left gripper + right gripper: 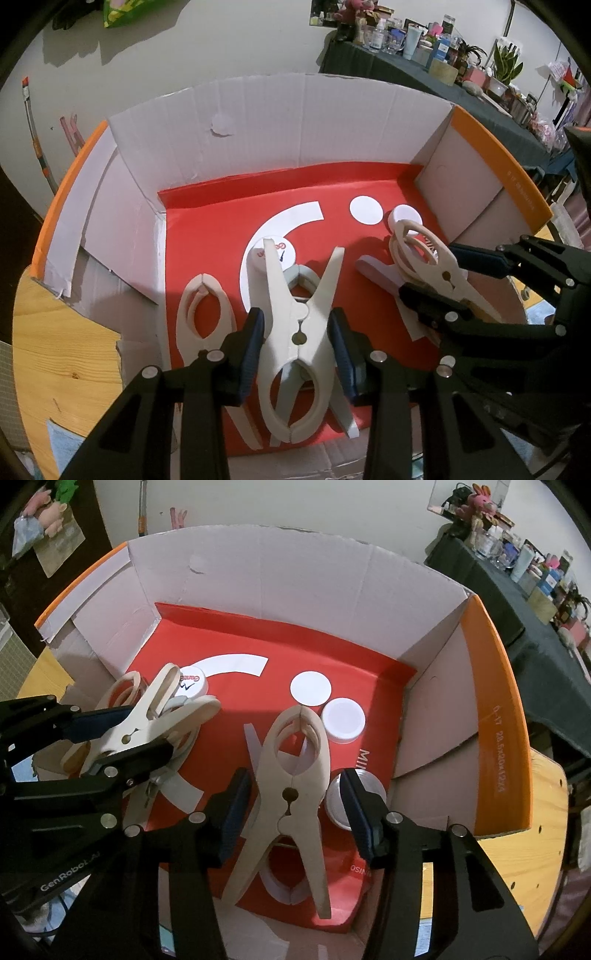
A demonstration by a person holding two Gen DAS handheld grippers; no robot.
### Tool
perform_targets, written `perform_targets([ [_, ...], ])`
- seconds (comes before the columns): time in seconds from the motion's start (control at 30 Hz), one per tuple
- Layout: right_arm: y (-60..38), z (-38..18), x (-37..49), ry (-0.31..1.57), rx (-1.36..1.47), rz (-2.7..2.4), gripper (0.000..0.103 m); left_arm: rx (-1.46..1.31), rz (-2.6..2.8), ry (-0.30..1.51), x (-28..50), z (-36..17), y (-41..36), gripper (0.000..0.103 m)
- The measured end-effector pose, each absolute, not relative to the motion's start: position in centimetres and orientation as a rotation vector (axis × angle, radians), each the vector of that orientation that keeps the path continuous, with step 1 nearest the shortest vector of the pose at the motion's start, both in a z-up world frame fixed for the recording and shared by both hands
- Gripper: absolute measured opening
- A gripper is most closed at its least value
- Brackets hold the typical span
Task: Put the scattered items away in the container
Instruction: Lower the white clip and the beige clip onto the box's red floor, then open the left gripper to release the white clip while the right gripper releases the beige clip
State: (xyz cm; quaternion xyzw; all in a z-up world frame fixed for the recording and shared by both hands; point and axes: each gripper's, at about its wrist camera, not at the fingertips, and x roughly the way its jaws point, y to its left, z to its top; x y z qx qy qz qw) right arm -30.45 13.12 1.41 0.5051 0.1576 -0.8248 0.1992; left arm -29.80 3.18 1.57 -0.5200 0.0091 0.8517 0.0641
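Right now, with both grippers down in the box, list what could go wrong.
1. The left gripper straddles a white clip; lifting away could drag it out of the cardboard box.
2. The right gripper's pad sits against a metal-lidded jar and could knock it.
3. The grippers are close enough to collide.

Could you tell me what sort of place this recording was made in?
Most likely a lived-in room at home, not a lab: a dark-clothed side table crowded with bottles, jars and potted plants, soft toys hanging by the wall, and a wooden table bearing the cardboard box.
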Motion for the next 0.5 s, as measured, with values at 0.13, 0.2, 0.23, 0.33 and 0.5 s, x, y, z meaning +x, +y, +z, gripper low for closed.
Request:
perform_targets([
  [0.13, 13.06, 1.43, -30.31, 0.435, 1.413, -2.308, 0.051, -1.563, 2.587, 0.045, -29.74, 1.62, 3.23, 0.041],
  [0.2, 13.02, 1.42, -30.29, 0.435, 1.413, -2.310, 0.051, -1.558, 2.594, 0.050, -29.74, 1.73, 3.10, 0.043],
  [0.23, 13.04, 1.42, -30.32, 0.433, 1.414, -2.311, 0.051, -1.555, 2.598, 0.053, -29.71, 1.79, 3.10, 0.044],
  [0.33, 13.02, 1.48, -30.41, 0.428, 1.416, -2.311, 0.052, -1.550, 2.605, 0.056, -29.66, 1.87, 3.00, 0.045],
  [0.5, 12.97, 1.58, -30.49, 0.428, 1.416, -2.313, 0.054, -1.540, 2.628, 0.066, -29.48, 2.15, 2.95, 0.049],
])
